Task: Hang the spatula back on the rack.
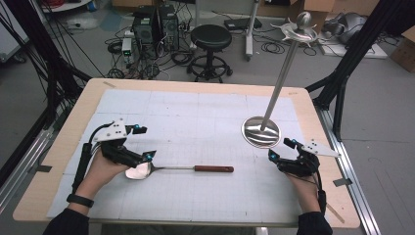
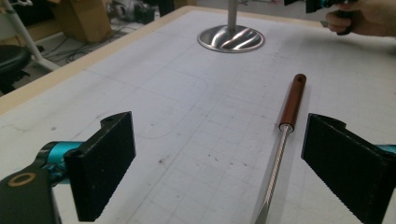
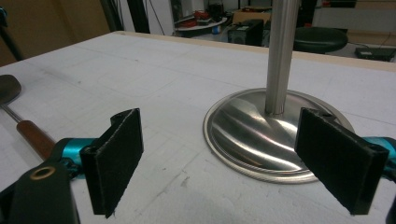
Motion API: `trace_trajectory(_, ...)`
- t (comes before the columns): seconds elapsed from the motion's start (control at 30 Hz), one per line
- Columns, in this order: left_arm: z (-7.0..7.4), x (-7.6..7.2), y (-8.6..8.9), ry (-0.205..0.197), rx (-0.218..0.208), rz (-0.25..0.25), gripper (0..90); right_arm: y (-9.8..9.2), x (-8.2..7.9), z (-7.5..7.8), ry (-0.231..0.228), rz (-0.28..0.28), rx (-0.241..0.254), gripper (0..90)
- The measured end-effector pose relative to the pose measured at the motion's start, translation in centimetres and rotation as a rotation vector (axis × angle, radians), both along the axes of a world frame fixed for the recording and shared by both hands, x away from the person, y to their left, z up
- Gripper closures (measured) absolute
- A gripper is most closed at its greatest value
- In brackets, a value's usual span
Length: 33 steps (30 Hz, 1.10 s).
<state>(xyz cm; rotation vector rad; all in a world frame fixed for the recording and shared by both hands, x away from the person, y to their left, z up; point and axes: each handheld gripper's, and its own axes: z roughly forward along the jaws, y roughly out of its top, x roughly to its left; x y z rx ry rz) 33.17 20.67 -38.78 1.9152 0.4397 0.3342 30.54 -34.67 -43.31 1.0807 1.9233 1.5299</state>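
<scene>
The left hand-held gripper [image 1: 144,142] sits at the left side of the bench [image 1: 58,147], held in the person's left hand [image 1: 100,169], with its jaws spread wide and nothing between them. In the left gripper view the two black jaws stand well apart — the thin steel shaft of a ladle [image 2: 280,140] runs up between them, nearer the right-hand jaw but not touching it. From above, the ladle [image 1: 178,169] lies flat on the white gridded mat [image 1: 195,112], its shiny bowl just beside the lower jaw of the left hand-held gripper and its reddish-brown handle pointing toward the right side of the bench.

The right hand-held gripper [image 1: 280,148] is at the right side of the bench, held in the person's right hand [image 1: 306,188], and it too is released, its jaws parted and empty. In the right gripper view those jaws frame the round polished base of a metal stand [image 3: 261,135], which rests on the mat just ahead of them — apart from both. The stand's [image 1: 274,103] slim pole rises from the base and is topped by a flat hooked crown and a ball.

Beyond the bench, on the floor, are a black stool [image 1: 211,41], computer towers [image 1: 154,24] and loose cables.
</scene>
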Motion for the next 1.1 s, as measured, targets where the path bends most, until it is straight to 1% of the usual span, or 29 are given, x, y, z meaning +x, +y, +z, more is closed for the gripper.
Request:
trace_trajectory(0.03,0.0,0.1,-0.4,0.005,0.011,-0.005,10.5,0.0,0.0,0.0,-0.001,-0.001,0.000,14.8)
trace_trajectory(0.1,0.0,0.4,-1.4,0.016,0.055,-0.031,10.5,0.0,0.0,0.0,0.000,0.001,0.002,14.8)
trace_trajectory(0.13,-0.1,0.5,-1.9,0.025,0.074,-0.038,10.5,0.0,0.0,0.0,0.002,0.001,0.002,14.8)
trace_trajectory(0.2,-0.2,0.7,-3.0,0.031,0.118,-0.055,10.5,0.1,0.0,0.0,0.001,0.005,-0.004,14.8)
trace_trajectory(0.23,-0.2,0.8,-3.5,0.026,0.144,-0.071,10.5,0.1,0.0,0.0,0.003,0.007,-0.006,14.9)
trace_trajectory(0.27,-0.3,0.8,-4.0,0.020,0.162,-0.086,10.5,0.1,0.0,-0.1,0.002,0.008,-0.006,14.9)
trace_trajectory(0.3,-0.5,0.8,-4.4,0.017,0.179,-0.101,10.7,0.1,0.1,-0.1,0.001,0.009,-0.006,14.9)
trace_trajectory(0.33,-0.7,0.8,-4.8,0.017,0.205,-0.111,10.7,0.2,0.0,0.0,0.004,0.009,-0.005,14.9)
trace_trajectory(0.4,-1.3,0.8,-5.5,0.021,0.252,-0.120,10.7,0.1,0.1,0.0,0.002,0.010,-0.004,14.9)
trace_trajectory(0.47,-1.9,0.9,-6.0,0.044,0.291,-0.129,11.0,0.1,0.1,-0.1,0.003,0.009,-0.005,15.0)
trace_trajectory(0.53,-2.5,0.9,-6.5,0.054,0.332,-0.142,11.1,0.1,0.1,-0.1,0.005,0.011,-0.004,15.0)
trace_trajectory(0.63,-3.1,0.9,-7.0,0.072,0.360,-0.153,11.1,0.1,0.1,-0.1,0.004,0.012,-0.007,15.1)
trace_trajectory(0.67,-3.2,1.0,-7.2,0.069,0.374,-0.161,11.3,0.2,0.1,-0.1,0.005,0.012,-0.007,15.1)
trace_trajectory(0.87,-3.8,1.0,-7.7,0.100,0.397,-0.197,17.1,0.1,0.1,-0.1,0.006,0.010,-0.006,15.2)
trace_trajectory(0.93,-3.9,1.1,-8.1,0.115,0.433,-0.210,17.7,0.1,0.2,-0.1,0.005,0.012,-0.007,15.2)
trace_trajectory(0.97,-3.8,1.1,-8.4,0.113,0.465,-0.220,17.8,0.2,0.1,-0.1,0.007,0.011,-0.004,15.2)
trace_trajectory(1.0,-3.8,1.2,-8.7,0.113,0.476,-0.232,18.1,0.2,0.2,-0.1,0.007,0.012,-0.005,15.2)
trace_trajectory(1.03,-3.8,1.2,-8.9,0.122,0.474,-0.245,18.7,0.2,0.2,-0.1,0.004,0.011,-0.006,15.3)
trace_trajectory(1.07,-3.9,1.3,-9.1,0.128,0.472,-0.259,20.1,0.2,0.2,-0.1,0.010,0.014,-0.003,15.3)
trace_trajectory(1.1,-4.0,1.2,-9.2,0.126,0.481,-0.265,21.4,0.2,0.1,-0.1,0.009,0.012,-0.004,15.3)
